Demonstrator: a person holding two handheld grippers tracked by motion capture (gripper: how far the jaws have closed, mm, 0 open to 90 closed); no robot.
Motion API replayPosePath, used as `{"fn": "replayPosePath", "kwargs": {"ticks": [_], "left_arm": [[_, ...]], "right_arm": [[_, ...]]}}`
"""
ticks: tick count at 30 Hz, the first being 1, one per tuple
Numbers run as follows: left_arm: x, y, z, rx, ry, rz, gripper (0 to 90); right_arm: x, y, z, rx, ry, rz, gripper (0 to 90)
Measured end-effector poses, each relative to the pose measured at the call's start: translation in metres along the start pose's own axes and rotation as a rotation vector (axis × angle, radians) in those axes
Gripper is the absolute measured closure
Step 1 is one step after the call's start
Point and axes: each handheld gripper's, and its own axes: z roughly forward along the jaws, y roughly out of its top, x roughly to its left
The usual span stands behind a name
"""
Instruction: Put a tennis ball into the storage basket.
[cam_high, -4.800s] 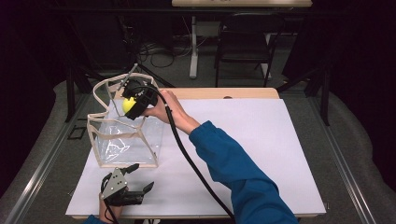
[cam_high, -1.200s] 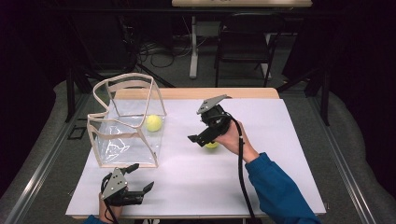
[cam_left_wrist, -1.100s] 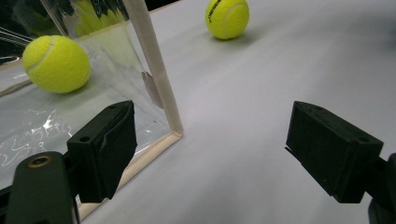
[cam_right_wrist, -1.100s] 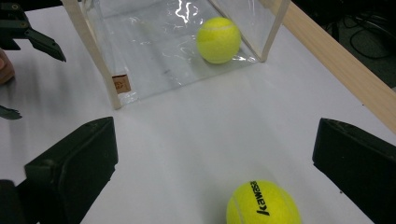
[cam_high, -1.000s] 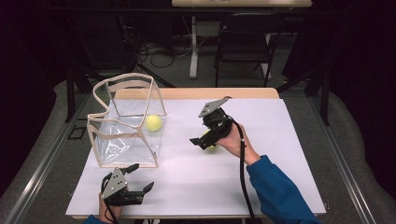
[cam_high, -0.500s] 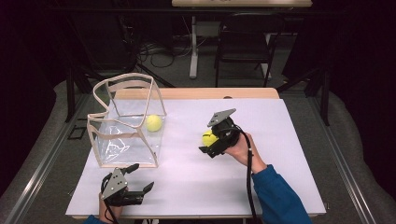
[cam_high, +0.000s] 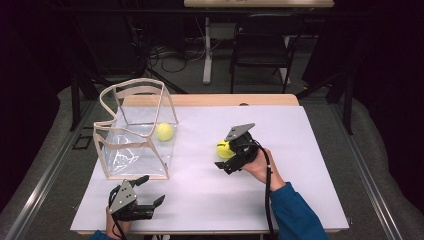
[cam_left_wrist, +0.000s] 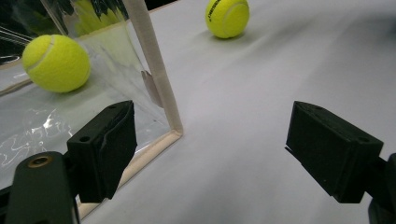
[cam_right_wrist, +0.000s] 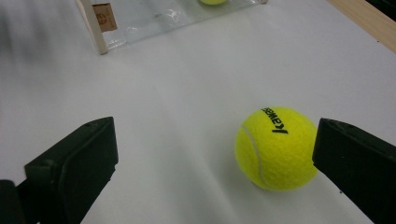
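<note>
Right gripper (cam_high: 226, 159) sits mid-desk, jaws spread wide, nothing clamped. A tennis ball (cam_high: 224, 149) lies on the white desk (cam_high: 300, 150) between the jaws, close to one jaw; in the right gripper view the ball (cam_right_wrist: 276, 148) is just beside that jaw, cannot tell if touching, with a wide gap to the other. Second tennis ball (cam_high: 164, 131) lies inside the clear bag (cam_high: 131, 150) with tan trim, at the bag's far right corner, well apart from the first ball. Bag stands upright at the desk's left side, top open, near the left edge.

Left gripper (cam_high: 150, 195) rests at the near edge of the desk, just in front of the bag, jaws wide, holding nothing. In the left gripper view the bag's tan corner edge (cam_left_wrist: 154, 70) stands between the jaws, nearer one of them.

Open room: bare desk right of the right gripper out to the right edge, and a clear strip between bag and ball. Wooden strip (cam_high: 225, 100) runs along the far edge.
</note>
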Motion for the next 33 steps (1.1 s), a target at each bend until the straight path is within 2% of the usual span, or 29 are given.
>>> {"fn": "replayPosePath", "kwargs": {"ticks": [13,33], "left_arm": [[-0.001,0.000,0.000,0.002,0.001,0.001,16.0],[-0.001,0.000,-0.001,-0.002,0.002,0.004,16.0]], "right_arm": [[0.001,-0.003,-0.002,0.008,-0.011,0.002,0.0],[-0.014,-0.020,-0.001,0.035,-0.060,0.043,0.0]]}}
